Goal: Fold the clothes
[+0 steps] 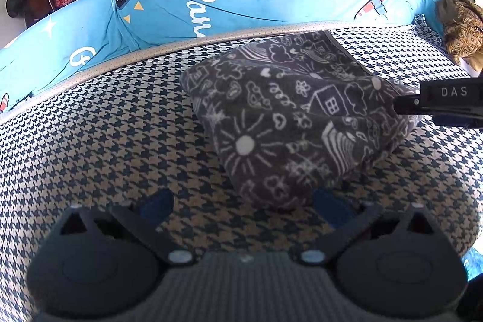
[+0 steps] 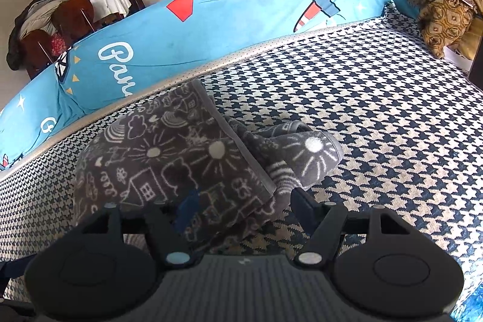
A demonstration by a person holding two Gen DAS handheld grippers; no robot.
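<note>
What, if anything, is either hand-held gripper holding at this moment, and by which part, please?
Nothing is held. The left hand-held gripper is open above the sofa seat, short of the folded gray garment. The right hand-held gripper is open, the garment's near edge ungripped between its fingers.

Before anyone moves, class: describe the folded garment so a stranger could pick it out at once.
Find the sofa with the bright blue cartoon cover along its back and a navy-and-cream houndstooth seat. On that seat lies the folded garment, a thick, soft bundle. It alone is charcoal grey with white doodles of suns, houses and clouds; the brown patterned cushion sits far off in the corner.
</note>
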